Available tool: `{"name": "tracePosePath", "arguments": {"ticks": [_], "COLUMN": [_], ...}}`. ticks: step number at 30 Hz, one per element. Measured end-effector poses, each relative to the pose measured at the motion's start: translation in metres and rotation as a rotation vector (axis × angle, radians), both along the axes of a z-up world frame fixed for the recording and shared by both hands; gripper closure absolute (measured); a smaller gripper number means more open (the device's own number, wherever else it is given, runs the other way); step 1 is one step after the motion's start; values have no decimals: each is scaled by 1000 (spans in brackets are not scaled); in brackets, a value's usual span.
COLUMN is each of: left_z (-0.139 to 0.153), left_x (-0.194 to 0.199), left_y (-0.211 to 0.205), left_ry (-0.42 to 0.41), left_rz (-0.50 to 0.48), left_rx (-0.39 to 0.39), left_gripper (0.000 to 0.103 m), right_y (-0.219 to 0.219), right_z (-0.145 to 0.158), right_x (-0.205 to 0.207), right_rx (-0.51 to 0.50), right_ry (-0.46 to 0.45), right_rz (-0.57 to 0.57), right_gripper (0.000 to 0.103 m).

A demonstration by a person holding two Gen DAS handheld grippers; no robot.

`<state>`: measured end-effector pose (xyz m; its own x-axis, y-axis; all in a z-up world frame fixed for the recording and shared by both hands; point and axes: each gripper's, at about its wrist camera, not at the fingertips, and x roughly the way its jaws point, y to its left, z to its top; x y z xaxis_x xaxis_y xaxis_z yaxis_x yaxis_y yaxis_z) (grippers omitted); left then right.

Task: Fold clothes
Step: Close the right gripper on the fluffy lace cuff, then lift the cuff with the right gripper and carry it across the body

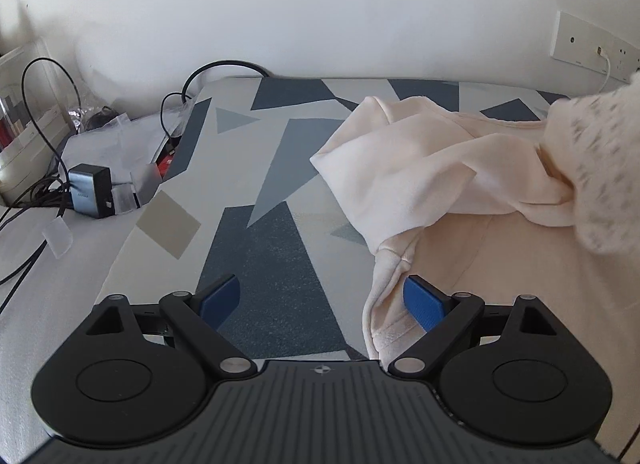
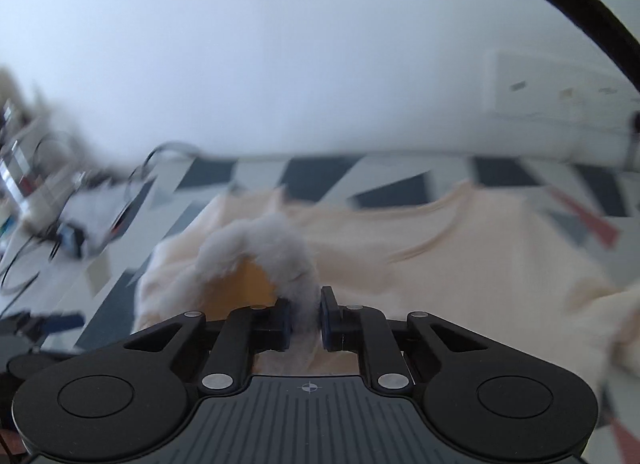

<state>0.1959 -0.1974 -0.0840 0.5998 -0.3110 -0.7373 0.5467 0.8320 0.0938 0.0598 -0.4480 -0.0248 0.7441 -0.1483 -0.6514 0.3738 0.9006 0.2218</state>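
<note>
A cream sweatshirt (image 1: 432,167) lies crumpled on the right half of a bedspread (image 1: 264,191) printed with blue and grey shapes. My left gripper (image 1: 322,300) stands open low over the spread. Its right pad (image 1: 424,304) is beside the garment's ribbed hem (image 1: 386,304), and nothing is between the pads. In the right wrist view my right gripper (image 2: 306,312) is shut on a fuzzy white fold (image 2: 264,248) that arches up from the cream sweatshirt (image 2: 460,256). A blurred fuzzy white mass (image 1: 600,171) covers the right edge of the left wrist view; what it is I cannot tell.
At the spread's left edge lie black cables (image 1: 40,111), a grey charger block (image 1: 90,189) and clear plastic bags (image 1: 120,135). A white wall with a socket strip (image 1: 592,43) runs close behind the bed. The right wrist view is motion-blurred.
</note>
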Motion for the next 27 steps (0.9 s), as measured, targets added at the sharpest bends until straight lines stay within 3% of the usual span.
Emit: {"name": "tracePosePath", "arguments": {"ticks": [6, 8, 11, 13, 15, 17, 19, 22, 24, 25, 27], "left_z": [-8, -10, -9, -8, -5, -3, -2, -3, -4, -4, -6], "left_x": [7, 9, 13, 14, 13, 11, 8, 7, 7, 7, 6], "left_y": [-8, -7, -4, -3, -2, -3, -5, -10, -11, -11, -12], "left_ry": [-33, -30, -28, -24, -21, -30, -45, -57, -58, -59, -66], "left_rz": [-2, 8, 37, 63, 72, 71, 60, 43, 41, 41, 37], "left_rx": [44, 49, 52, 49, 35, 32, 42, 61, 67, 70, 79], "left_gripper": [12, 12, 12, 12, 12, 12, 12, 12, 12, 12, 12], "right_y": [-101, -134, -166, -172, -165, -159, -155, -150, -148, -147, -143], "right_z": [5, -3, -15, -22, -25, -29, -32, -39, -47, -50, -50], "right_x": [-80, -104, -146, -166, -172, -170, -159, -138, -120, -111, -96], "right_rx": [24, 90, 239, 289, 299, 319, 335, 344, 335, 340, 311], "right_ry": [10, 19, -39, -68, -81, -88, -98, -76, -12, 31, 95], "right_rz": [-371, -519, -711, -772, -720, -647, -580, -483, -427, -404, -356], "right_gripper": [88, 73, 67, 67, 66, 56, 53, 47, 48, 53, 78]}}
